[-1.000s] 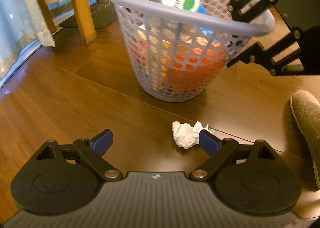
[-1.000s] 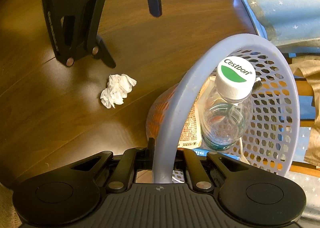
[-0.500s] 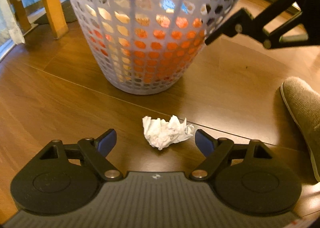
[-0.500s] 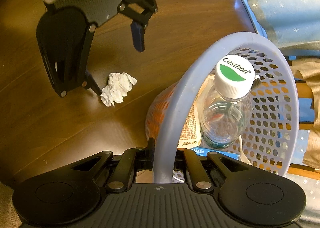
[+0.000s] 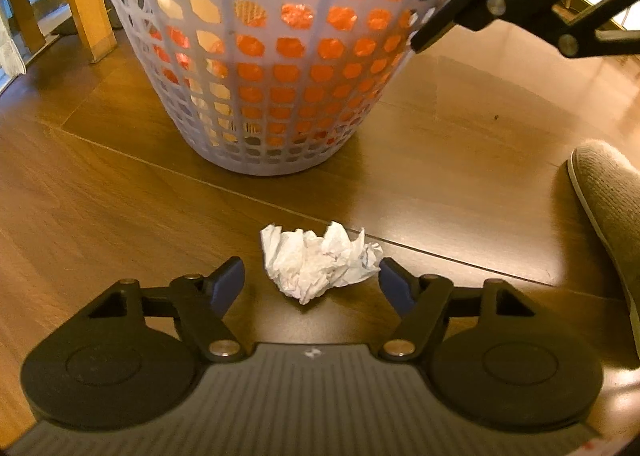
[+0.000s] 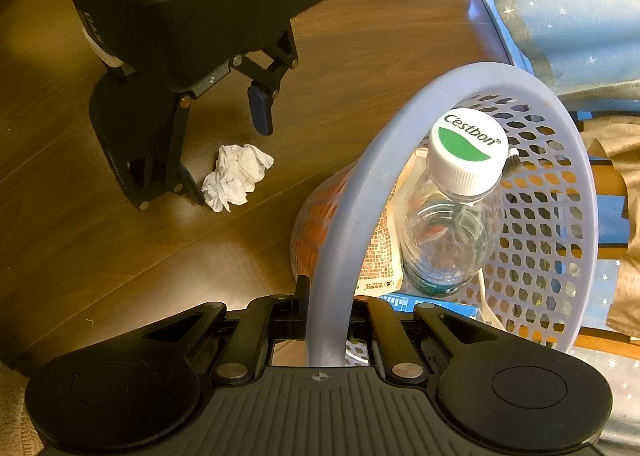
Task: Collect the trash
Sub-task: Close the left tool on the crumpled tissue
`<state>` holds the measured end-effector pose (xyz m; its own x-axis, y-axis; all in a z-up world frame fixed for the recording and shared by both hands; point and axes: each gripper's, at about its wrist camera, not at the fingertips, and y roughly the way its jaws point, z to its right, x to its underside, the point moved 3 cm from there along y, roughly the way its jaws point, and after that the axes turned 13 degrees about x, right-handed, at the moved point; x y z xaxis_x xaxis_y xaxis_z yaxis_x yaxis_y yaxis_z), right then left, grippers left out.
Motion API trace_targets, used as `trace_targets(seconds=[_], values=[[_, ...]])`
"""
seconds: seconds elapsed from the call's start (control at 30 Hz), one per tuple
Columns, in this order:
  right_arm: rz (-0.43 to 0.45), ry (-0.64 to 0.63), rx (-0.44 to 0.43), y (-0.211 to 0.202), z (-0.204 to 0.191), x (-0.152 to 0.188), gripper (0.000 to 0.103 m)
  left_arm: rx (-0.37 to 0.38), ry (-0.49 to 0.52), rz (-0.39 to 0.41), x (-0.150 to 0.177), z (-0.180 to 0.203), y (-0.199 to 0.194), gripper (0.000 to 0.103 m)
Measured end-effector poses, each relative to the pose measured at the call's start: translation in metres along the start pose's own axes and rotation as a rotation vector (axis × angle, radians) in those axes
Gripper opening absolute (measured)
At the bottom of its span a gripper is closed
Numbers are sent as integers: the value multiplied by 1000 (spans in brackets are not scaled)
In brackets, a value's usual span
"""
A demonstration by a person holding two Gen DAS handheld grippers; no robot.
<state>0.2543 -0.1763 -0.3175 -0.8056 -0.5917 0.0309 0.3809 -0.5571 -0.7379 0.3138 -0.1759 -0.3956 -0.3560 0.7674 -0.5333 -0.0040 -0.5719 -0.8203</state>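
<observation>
On the wooden floor (image 5: 120, 192), just in front of the lilac mesh basket (image 5: 280, 96), lies a crumpled white tissue (image 5: 320, 260). The left tongs (image 5: 312, 276) straddle it with their blue pads on either side, closing in; the right-hand pad looks very near the paper, perhaps brushing it, though the view is too flat to be sure. The right tongs (image 6: 326, 320) are clenched on the basket's rim. Inside the basket stand a clear plastic bottle (image 6: 452, 224) with a white cap and some wrappers. A grey slipper (image 5: 608, 200) rests at the right.
</observation>
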Motion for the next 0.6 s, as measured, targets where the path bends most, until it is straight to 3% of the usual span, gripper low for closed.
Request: trace_targets(seconds=[0.17,0.4,0.6], values=[[1,-1,1,0,-1,-2,4,7,4,-4,0,-1,2,48],[0,-1,0,3,1,-4,4,9,14,7,0,1,-1,28],[-1,-1,-1,2,1,-4,4,10,15,3,1,-1,-5,22]])
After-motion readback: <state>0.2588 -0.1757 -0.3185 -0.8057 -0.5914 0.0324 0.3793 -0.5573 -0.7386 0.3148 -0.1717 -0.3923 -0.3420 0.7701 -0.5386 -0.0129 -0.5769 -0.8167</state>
